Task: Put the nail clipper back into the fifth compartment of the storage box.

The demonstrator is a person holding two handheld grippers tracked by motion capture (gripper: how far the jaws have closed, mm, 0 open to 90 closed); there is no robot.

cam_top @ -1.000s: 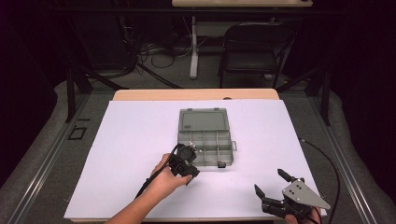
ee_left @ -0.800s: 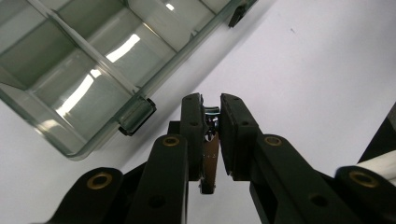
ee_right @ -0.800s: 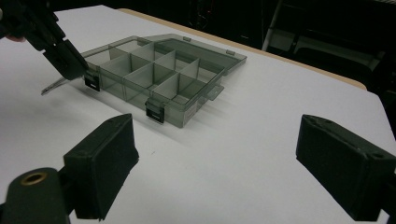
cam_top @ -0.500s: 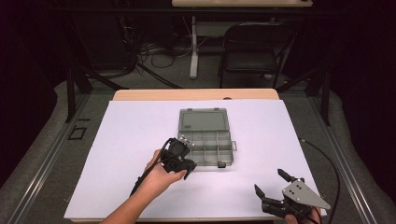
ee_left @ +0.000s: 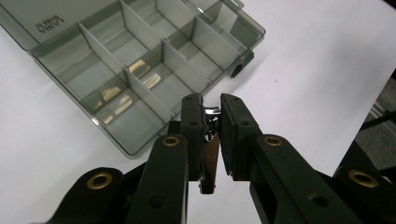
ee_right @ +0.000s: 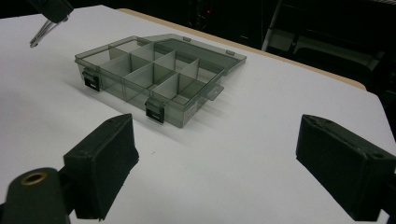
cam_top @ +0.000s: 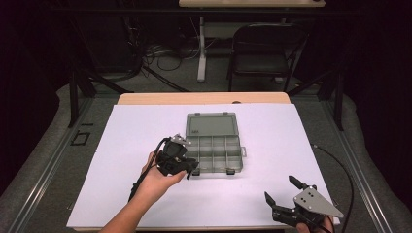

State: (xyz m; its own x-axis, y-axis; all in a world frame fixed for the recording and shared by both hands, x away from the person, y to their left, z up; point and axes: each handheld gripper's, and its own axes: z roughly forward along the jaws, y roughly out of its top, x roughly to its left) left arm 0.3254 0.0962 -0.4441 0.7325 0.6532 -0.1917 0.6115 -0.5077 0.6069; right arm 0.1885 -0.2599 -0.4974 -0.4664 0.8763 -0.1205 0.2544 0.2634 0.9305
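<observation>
1. The left tongs (cam_top: 190,171) are hanging just off the near-left corner of the box, matte black, their jaws clenched on a small shiny metal piece (ee_left: 209,140); what that piece is cannot be told.
2. The organizer box (cam_top: 214,155) is lying at the middle of the bench (cam_top: 121,145), which is showing a smooth white cover with a wooden edge at the far side. The box is smoky translucent plastic, rectangular, with its flat lid (cam_top: 212,124) folded open on the far side and two dark latches (ee_right: 154,112) on its near wall.
3. Thin dividers are splitting the box into small square compartments; only glints are showing in them.
4. The right tongs (cam_top: 284,191) are sitting at the near-right corner of the bench, well apart from the box, jaws released wide.
</observation>
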